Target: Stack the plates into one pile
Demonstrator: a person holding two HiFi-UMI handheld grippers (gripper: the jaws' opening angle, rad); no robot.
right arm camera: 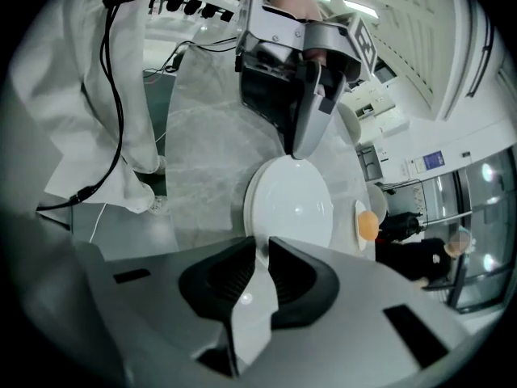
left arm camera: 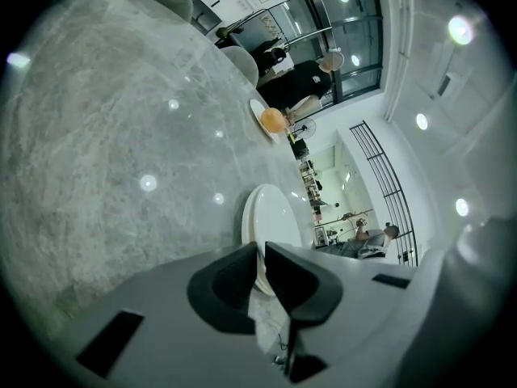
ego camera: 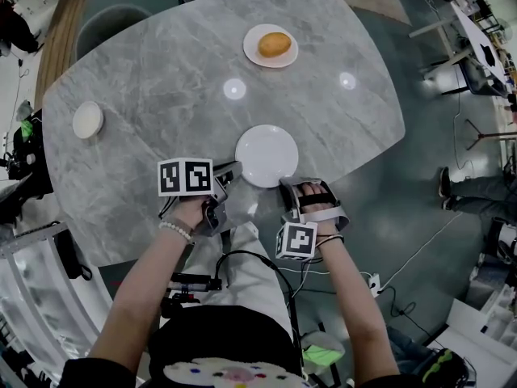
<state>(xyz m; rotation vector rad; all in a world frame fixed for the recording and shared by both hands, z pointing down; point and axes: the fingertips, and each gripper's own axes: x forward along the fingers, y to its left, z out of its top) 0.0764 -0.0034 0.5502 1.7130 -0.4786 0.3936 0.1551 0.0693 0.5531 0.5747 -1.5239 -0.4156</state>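
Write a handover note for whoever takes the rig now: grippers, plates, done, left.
Left gripper: shut on the near plate's near-left rim.
Right gripper: fingers slightly apart around its near-right rim, apparently not pressing.
The near plate lies at the table's near edge. Small plate sits far left; far plate holds orange food.
Done: nothing clearly stacked.
Left: gather all plates into one pile; the food is in the way.

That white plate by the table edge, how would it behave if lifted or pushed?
The white plate looks rigid and glazed, so probably slippery in a pinch at its rim, where the left gripper is clamped. It likely slides easily on the smooth stone table. Being ceramic-looking, it may chip if dropped.
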